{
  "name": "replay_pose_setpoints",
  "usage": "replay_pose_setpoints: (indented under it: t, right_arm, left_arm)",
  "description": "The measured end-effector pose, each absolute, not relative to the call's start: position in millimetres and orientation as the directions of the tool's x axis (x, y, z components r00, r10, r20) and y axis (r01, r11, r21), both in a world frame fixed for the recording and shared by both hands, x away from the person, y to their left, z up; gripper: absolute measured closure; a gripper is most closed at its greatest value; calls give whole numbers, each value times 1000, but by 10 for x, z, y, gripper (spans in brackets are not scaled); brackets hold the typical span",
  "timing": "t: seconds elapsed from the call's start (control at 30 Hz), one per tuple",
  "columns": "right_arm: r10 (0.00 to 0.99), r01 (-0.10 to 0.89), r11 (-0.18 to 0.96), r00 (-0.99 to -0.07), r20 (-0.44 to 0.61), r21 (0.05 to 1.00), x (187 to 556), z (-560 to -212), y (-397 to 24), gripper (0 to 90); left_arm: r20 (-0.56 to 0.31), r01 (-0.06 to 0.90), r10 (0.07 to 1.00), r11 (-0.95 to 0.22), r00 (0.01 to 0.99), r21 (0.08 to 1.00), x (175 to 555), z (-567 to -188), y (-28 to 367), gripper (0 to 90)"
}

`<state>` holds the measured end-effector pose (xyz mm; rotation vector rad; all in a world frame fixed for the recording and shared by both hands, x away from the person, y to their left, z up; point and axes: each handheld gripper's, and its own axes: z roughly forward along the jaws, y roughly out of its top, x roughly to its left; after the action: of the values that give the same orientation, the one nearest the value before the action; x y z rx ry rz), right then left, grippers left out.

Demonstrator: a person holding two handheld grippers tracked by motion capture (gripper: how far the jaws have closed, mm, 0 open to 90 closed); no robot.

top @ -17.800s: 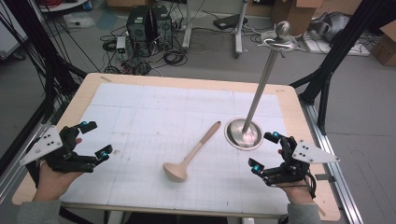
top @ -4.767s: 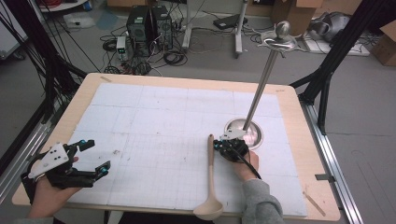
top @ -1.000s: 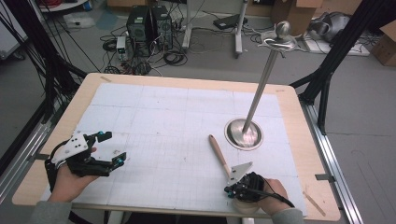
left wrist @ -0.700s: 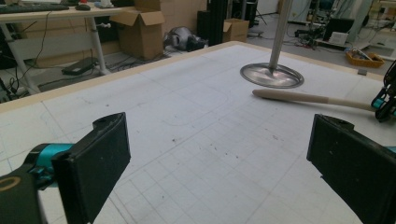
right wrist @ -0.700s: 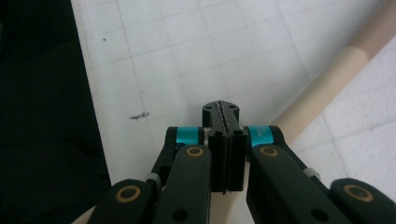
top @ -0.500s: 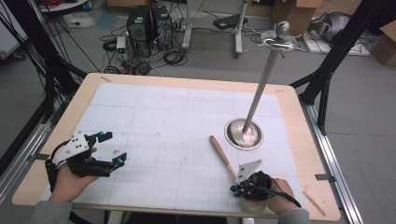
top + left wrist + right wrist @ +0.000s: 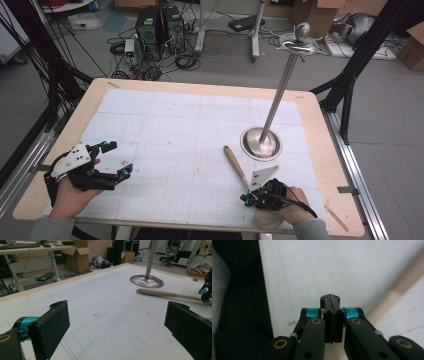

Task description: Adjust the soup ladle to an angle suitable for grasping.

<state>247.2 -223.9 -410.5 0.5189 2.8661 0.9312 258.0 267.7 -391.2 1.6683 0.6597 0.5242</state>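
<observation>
From my remote seat: grey floor beyond the table, littered with tangled black cables around two dark computer towers. Black frame struts stand at the table's right and left, with cardboard boxes at the far right edge. From the left gripper view I note a white desk with an open cardboard box beneath it, under even indoor light.
</observation>
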Motion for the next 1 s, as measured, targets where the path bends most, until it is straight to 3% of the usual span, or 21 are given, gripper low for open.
replay_pose_setpoints:
  t: [0.17,0.3,0.57,1.0]
  right_arm:
    - [449,338,622,-893,32,706,2633,-3938,-2202,900]
    - [526,375,564,-850,29,736,2794,-3855,-2143,900]
    - [678,494,507,-735,27,707,3193,-3947,-2061,900]
    - [697,531,568,-717,-25,629,3444,-4292,-2008,900]
  left_arm:
    - [-17,147,681,-133,732,980,2574,-3920,2697,64]
    - [-12,144,679,-138,734,980,2570,-3918,2683,64]
    - [-18,151,678,-137,735,979,2572,-3938,2693,64]
    - [-21,151,690,-128,724,980,2539,-3940,2771,64]
